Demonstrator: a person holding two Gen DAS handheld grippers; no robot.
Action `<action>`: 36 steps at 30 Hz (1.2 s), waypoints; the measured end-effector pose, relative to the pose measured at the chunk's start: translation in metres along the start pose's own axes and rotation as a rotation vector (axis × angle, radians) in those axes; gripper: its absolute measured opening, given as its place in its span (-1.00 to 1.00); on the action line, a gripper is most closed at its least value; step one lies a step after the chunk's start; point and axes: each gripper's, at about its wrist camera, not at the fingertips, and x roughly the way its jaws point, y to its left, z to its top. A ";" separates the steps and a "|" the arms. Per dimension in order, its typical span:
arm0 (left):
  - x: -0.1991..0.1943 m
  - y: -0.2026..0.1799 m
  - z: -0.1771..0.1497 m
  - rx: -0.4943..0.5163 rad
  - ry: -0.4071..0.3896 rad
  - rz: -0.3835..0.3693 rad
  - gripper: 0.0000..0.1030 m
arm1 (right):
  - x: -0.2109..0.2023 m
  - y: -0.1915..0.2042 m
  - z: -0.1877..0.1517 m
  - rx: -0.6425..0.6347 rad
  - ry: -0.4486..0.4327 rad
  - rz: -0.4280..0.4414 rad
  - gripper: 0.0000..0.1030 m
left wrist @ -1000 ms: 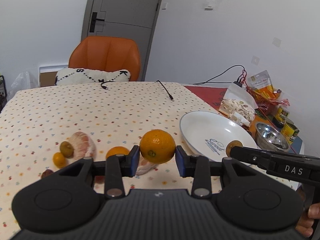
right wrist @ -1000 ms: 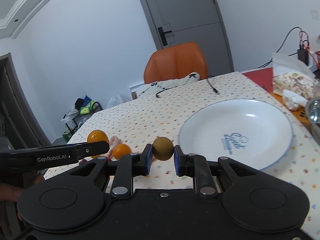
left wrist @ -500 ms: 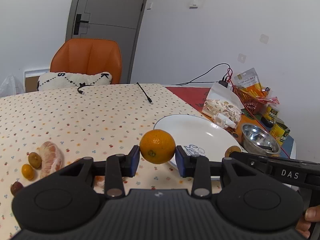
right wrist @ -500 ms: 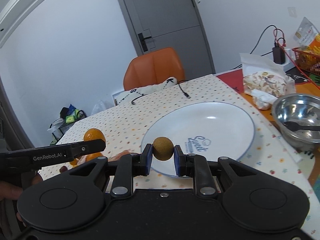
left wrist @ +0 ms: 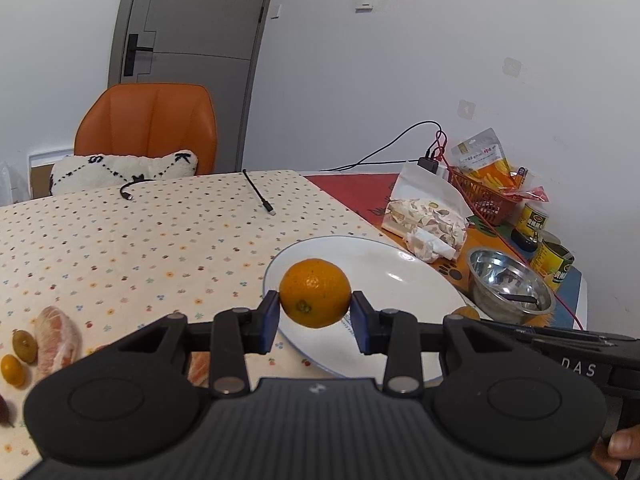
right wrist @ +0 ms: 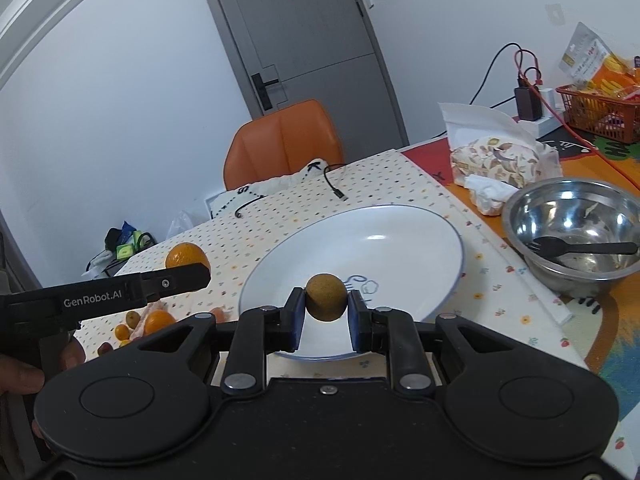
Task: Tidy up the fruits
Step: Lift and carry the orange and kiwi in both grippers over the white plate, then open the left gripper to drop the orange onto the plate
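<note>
The left gripper (left wrist: 315, 316) clamps an orange (left wrist: 315, 293) between its blue pads, held above the near rim of the white plate (left wrist: 384, 276). The orange is round, bright and dimpled. The right gripper (right wrist: 326, 316) pinches a small brown fruit (right wrist: 326, 297), dull and rough-skinned, over the plate's near part. Other fruits (left wrist: 56, 336) lie on the dotted tablecloth (left wrist: 140, 240) to the left.

"GenRobot.AI" in white on the black left tongs (right wrist: 188, 277) arm, "DAS" on the black right tongs (left wrist: 466, 316) arm, "S" and "K" on the white cushion (left wrist: 120, 170) beyond the tongs
</note>
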 end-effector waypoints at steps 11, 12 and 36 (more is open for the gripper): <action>0.029 -0.014 0.003 0.009 0.027 -0.019 -0.30 | 0.001 -0.013 0.003 0.013 -0.009 -0.014 -0.59; 0.031 -0.015 0.003 0.008 0.031 -0.020 -0.30 | 0.001 -0.014 0.003 0.015 -0.009 -0.015 -0.59; 0.037 -0.013 0.012 -0.031 0.030 -0.012 -0.24 | 0.008 -0.023 0.003 0.024 -0.007 -0.027 -0.59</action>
